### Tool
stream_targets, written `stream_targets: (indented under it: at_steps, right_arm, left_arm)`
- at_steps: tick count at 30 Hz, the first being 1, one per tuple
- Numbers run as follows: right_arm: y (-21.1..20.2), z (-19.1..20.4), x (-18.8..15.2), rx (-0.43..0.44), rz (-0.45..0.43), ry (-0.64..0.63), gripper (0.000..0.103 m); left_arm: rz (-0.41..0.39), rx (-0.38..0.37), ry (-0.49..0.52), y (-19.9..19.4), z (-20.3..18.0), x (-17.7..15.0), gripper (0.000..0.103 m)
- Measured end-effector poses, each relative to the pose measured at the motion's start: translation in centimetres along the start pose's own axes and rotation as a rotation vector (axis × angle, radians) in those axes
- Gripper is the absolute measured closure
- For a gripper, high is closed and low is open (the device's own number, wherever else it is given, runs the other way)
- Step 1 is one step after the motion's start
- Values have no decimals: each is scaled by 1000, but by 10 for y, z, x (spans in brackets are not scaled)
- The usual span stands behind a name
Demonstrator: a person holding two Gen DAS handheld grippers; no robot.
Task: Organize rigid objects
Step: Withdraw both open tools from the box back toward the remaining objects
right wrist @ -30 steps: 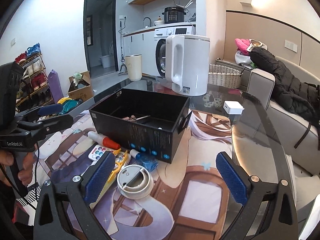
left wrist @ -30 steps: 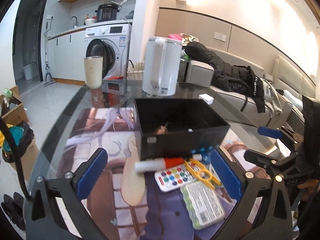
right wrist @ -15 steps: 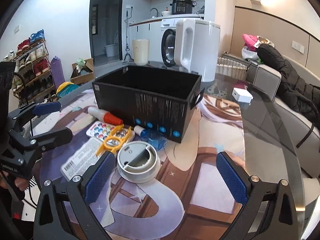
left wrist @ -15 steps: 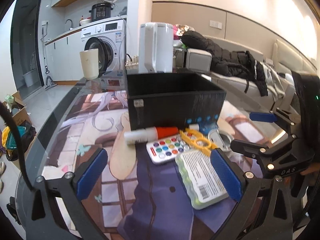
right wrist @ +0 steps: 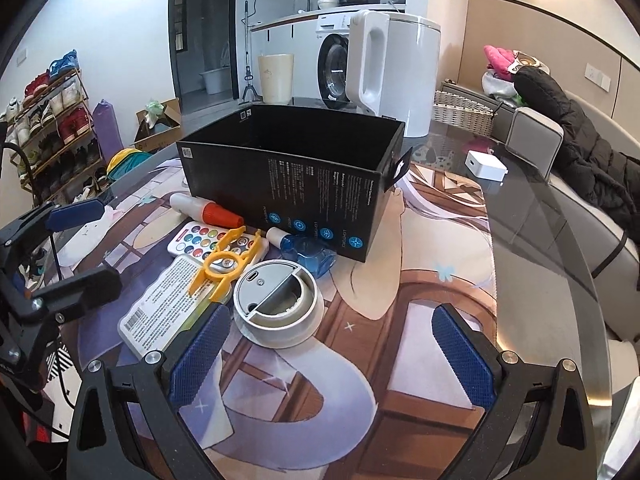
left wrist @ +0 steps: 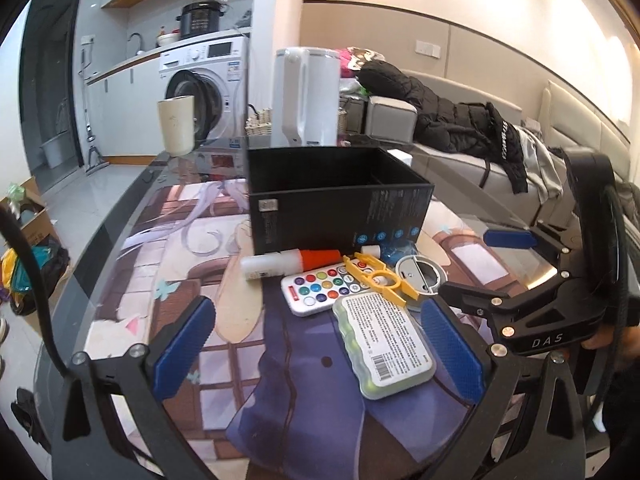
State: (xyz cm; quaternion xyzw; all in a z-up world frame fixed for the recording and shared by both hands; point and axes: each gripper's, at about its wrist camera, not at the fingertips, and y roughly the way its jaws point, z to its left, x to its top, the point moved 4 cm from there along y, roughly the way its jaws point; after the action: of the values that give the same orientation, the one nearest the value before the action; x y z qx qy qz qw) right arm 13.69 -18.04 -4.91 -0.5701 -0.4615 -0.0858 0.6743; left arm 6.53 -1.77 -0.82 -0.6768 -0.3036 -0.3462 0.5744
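Note:
An open black box [left wrist: 336, 200] [right wrist: 296, 184] stands on the table. In front of it lie a white tube with an orange cap [left wrist: 292, 264] [right wrist: 208, 210], a white remote with coloured buttons [left wrist: 320, 288] [right wrist: 200, 240], a yellow plastic tool [left wrist: 376, 280] [right wrist: 228, 260], a flat green-edged case with a label [left wrist: 384, 344] [right wrist: 160, 312], a round grey-white device [left wrist: 420, 276] [right wrist: 276, 304] and a small blue bottle [right wrist: 304, 248]. My left gripper [left wrist: 316, 352] is open, low over the case. My right gripper [right wrist: 328, 352] is open, just short of the round device.
A white kettle [left wrist: 306, 96] [right wrist: 392, 68], a beige cup [left wrist: 176, 124] [right wrist: 276, 78] and a small white charger [right wrist: 486, 166] stand behind the box. The glass table edge [right wrist: 592, 280] curves at the right, with a sofa and black jacket [right wrist: 580, 144] beyond. A printed mat covers the table.
Both grippers have dropped lower and come closer to the cluster of objects; the box interior is no longer seen from above. Both stay open and nothing has been grasped.

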Motion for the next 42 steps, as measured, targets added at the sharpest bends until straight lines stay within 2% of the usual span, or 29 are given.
stream_targets:
  at_steps: [3, 7, 13, 29, 34, 37, 42]
  right_arm:
    - [-8, 1, 0, -4, -12, -4, 1]
    - [-17, 3, 1, -6, -29, -3, 1]
    - [-22, 5, -2, -5, -32, -16, 1]
    - [-4, -9, -8, -15, 22, -29, 0]
    - [-1, -14, -8, -14, 26, -23, 1]
    - [1, -11, -7, -11, 30, -32, 1]
    - [10, -1, -4, 7, 56, -57, 1]
  left_arm:
    - [-18, 18, -35, -14, 8, -2, 0]
    - [-3, 50, -62, -22, 15, -11, 0]
    - [11, 60, -36, -26, 4, -22, 0]
    - [94, 5, 17, 25, -30, -22, 0]
    - [115, 10, 39, 32, -33, -23, 0]
    - [131, 38, 48, 37, -30, -24, 0]
    - [142, 53, 28, 43, -21, -24, 0]
